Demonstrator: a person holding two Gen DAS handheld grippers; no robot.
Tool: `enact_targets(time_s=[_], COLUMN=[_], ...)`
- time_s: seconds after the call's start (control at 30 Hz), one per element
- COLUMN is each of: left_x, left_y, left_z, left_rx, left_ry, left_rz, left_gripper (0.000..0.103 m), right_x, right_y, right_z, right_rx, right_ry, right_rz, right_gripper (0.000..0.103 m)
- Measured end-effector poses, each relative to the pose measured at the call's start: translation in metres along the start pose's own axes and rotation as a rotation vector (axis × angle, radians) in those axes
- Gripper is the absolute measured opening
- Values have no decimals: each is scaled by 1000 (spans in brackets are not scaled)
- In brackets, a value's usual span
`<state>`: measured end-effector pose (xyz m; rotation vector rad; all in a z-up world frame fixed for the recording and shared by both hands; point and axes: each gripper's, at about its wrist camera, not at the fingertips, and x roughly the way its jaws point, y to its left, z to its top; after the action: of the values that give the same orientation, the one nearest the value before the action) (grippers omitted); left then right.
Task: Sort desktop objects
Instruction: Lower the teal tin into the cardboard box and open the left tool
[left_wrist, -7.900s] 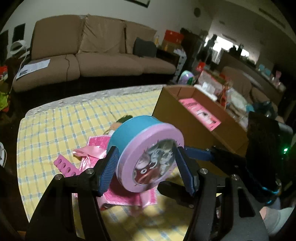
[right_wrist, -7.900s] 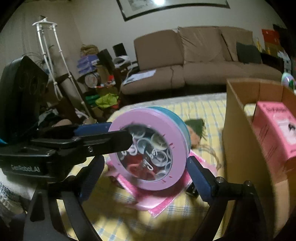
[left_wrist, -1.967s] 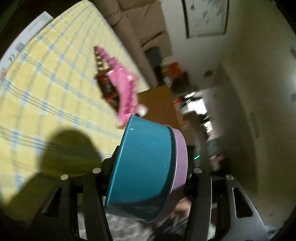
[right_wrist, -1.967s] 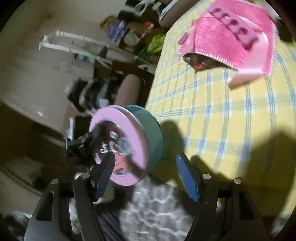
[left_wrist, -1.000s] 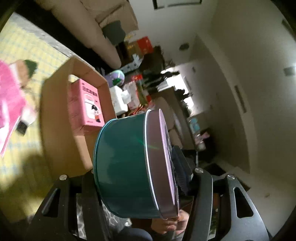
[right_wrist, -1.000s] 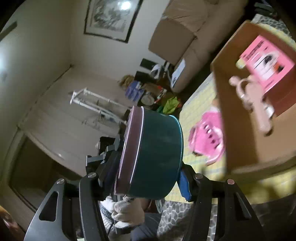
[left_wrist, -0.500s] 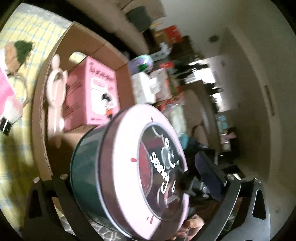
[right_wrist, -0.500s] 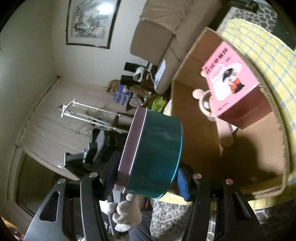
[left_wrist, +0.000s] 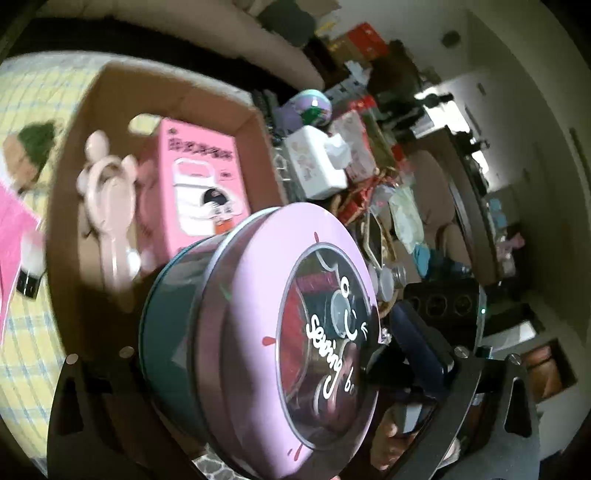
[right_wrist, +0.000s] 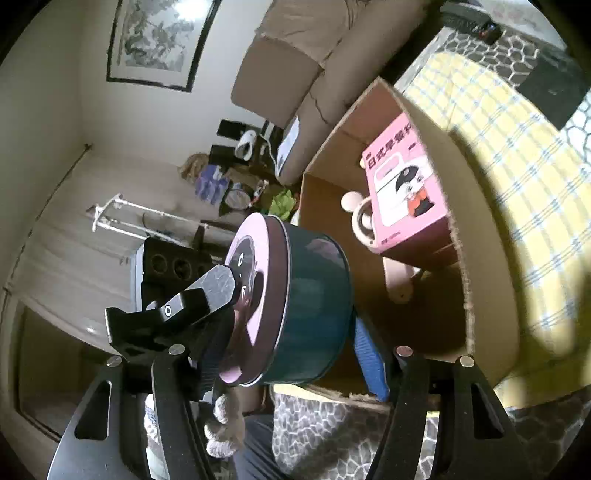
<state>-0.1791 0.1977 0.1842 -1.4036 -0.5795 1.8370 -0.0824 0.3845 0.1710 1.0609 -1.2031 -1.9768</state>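
**A:** How are the two grippers standing?

**B:** Both tilt down over the cardboard box (left_wrist: 74, 155). The left gripper (left_wrist: 291, 354) has its jaws spread as wide as they go. The tin (left_wrist: 251, 314) sits between them, lid turned toward its right finger, and neither finger visibly presses on it. The right gripper (right_wrist: 291, 354) comes at the tin from the other side, with one finger toward the pink lid and one toward the teal base. Its jaws are opening with the tin between them.

**A:** Does it have a hold on the tin?

**B:** I cannot tell. Its blue pad (right_wrist: 369, 362) lies right against the base. The lid-side pad is hidden behind the left gripper's black fingertip.

**A:** Where is the tin relative to the box?

**B:** It is in the air just ahead of both grippers, at the box's near wall. Beyond it, inside the box, lie a pink carton (left_wrist: 199, 184) and a pale pink handled thing (left_wrist: 107, 206), blurred.

**A:** Anything cut off?

**B:** A gloved hand (right_wrist: 221, 410) shows only partly, beneath the fingers.
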Motion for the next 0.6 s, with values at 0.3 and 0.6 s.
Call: enact_targets(time_s=[0.3, 0.6], left_x=[-2, -10], left_y=[-32, -34], left_z=[-1, -23], left_rx=[237, 460], left_ry=[-23, -2], left_rz=[260, 596], left_gripper=[103, 103], right_x=[-20, 0], right_y=[-8, 34], right_z=[-3, -2], right_rx=[-26, -338], right_ry=[-17, 56], right_rz=[-98, -518], right_gripper=[63, 61])
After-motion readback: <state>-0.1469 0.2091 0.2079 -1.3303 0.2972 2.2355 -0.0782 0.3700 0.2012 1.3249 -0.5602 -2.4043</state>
